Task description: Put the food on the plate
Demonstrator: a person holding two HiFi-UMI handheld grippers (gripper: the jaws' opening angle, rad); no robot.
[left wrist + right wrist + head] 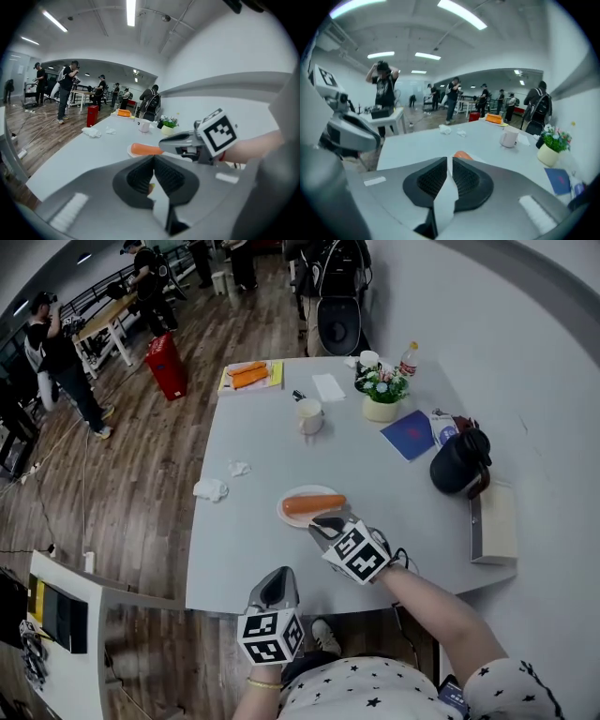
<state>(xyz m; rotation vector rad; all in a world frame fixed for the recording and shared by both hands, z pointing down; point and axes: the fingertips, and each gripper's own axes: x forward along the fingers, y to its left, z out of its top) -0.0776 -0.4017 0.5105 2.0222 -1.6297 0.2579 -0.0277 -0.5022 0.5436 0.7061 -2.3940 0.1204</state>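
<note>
Head view: smooth orange sausage (pixel 314 503), cylindrical, lies on the round white plate (pixel 286 515) at the centre of the matt grey worktop (pixel 262 446). Placing looks done. Right tool (pixel 328 522) is at the plate's 5 o'clock.
Left gripper view: left tool (pixel 153 159) clenched, empty.
Right gripper view: right tool narrowly parted, released, with ribbed black pads (pixel 433 180).

I see bare grey tabletop (pixel 244 549) left of the small white plate (pixel 298 520); crumpled white tissues (pixel 211 489) and a white mug (pixel 309 415) stand beyond.
</note>
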